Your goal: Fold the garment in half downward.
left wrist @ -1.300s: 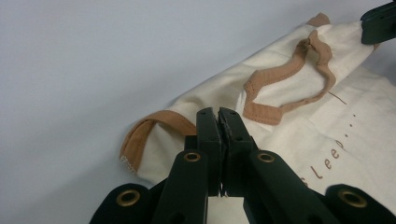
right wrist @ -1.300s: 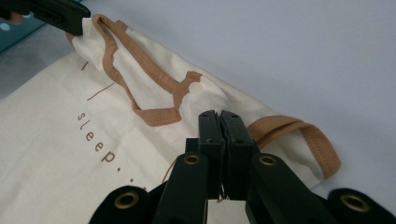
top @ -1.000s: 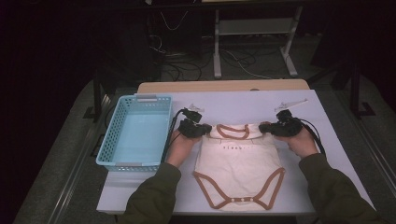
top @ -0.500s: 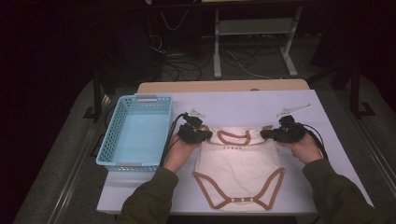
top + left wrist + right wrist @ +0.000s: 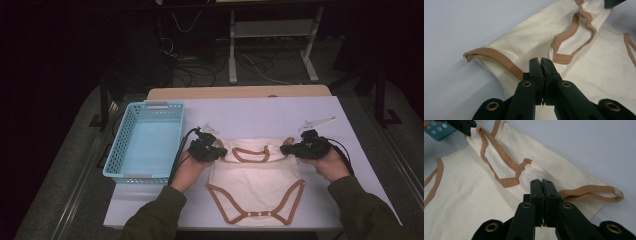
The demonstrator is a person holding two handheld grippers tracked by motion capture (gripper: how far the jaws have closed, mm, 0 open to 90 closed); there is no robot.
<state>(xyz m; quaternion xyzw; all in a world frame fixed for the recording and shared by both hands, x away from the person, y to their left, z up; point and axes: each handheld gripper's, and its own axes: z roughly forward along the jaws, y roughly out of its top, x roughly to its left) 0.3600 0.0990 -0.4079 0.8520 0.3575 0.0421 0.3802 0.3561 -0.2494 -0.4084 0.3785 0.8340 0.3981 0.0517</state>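
Both your grippers, left (image 5: 216, 152) and right (image 5: 290, 149), drift apart toward 9 and 3 o'clock, each pinching the bodysuit (image 5: 255, 185) shoulders; soft, floppy cloth, so grip the trim.

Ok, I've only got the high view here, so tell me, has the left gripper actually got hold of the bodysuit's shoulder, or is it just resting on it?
Observer: It has hold of it. In its own view the left gripper has its jaws pressed together on the cream cloth of the bodysuit, just inside the brown trim.
Operator: And the right one?
Observer: The right gripper is shut on the cloth too, beside the neckline trim.
Operator: Any fasteners near the jaws?
Observer: A small round white snap sits on the neckline just beyond the right gripper's tips.
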